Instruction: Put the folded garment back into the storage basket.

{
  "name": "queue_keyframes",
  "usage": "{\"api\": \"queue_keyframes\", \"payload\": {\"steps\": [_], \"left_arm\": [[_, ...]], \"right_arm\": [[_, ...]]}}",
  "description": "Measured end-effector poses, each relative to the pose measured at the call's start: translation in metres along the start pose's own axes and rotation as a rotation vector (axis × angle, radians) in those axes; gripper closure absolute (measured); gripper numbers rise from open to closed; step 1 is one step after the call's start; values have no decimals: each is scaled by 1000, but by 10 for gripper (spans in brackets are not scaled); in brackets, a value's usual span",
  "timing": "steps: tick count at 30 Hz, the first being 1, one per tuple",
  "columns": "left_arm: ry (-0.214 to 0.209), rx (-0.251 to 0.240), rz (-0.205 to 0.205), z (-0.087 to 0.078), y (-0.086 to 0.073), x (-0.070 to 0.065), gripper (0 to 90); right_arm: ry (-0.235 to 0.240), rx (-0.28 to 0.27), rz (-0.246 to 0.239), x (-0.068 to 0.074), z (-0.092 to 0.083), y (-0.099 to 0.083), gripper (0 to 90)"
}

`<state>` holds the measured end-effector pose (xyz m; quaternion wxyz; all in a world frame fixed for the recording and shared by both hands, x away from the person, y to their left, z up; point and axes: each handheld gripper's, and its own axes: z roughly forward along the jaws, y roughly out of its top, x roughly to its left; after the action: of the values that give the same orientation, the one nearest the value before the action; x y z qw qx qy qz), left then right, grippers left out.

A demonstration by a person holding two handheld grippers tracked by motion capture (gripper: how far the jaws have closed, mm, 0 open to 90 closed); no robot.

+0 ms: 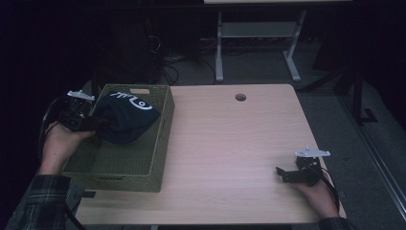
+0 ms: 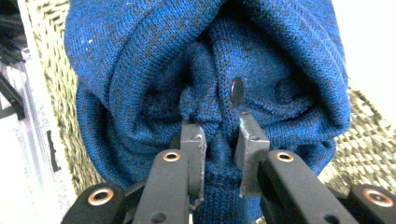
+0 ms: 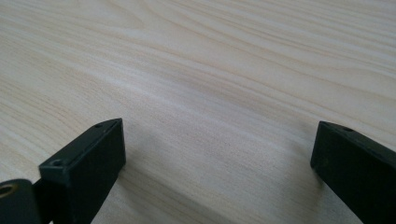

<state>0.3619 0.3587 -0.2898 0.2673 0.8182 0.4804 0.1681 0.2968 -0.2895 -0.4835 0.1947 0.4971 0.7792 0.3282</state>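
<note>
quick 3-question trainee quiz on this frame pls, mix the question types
1. True or false: the left tool is shut on the blue knit hat.
2. Where is the hat in the high view? A) flat on the bare table B) over the woven basket C) on the floor
3. Fill in: the right tool rests near the table's right edge with its jaws ____.

Key:
1. True. Both pads pinch a fold of the knit.
2. B. It is held above the basket's far end.
3. Open. The jaws stand wide apart with bare wood between them.
</note>
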Motion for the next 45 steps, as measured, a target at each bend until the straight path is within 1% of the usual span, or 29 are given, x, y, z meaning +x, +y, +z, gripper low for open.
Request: {"api": "queue_keyframes", "payload": {"steps": [9, 15, 21, 26, 29, 30, 34, 37, 42, 45], "left_arm": [[-6, 31, -32, 26, -15, 6, 758], [-5, 42, -41, 42, -21, 6, 759], [-2, 65, -53, 57, -29, 8, 758], [-15, 83, -57, 70, -36, 9, 757], [-18, 102, -57, 78, -39, 9, 757], [-19, 103, -62, 80, -40, 9, 757], [-29, 120, -67, 88, -44, 9, 756], [-29, 141, -59, 93, -46, 8, 753], [-37, 148, -57, 97, -48, 8, 744], [-32, 142, -54, 96, -48, 9, 707]], "right_arm": [[1, -1, 4, 0, 0, 0, 28], [1, -1, 3, 0, 0, 0, 28], [1, -1, 3, 0, 0, 0, 27], [1, -1, 3, 0, 0, 0, 28], [1, -1, 3, 0, 0, 0, 27], [1, -1, 3, 0, 0, 0, 28], [1, -1, 3, 0, 0, 0, 28], [1, -1, 3, 0, 0, 0, 28], [1, 0, 3, 0, 0, 0, 28], [1, -1, 2, 0, 0, 0, 27]]}}
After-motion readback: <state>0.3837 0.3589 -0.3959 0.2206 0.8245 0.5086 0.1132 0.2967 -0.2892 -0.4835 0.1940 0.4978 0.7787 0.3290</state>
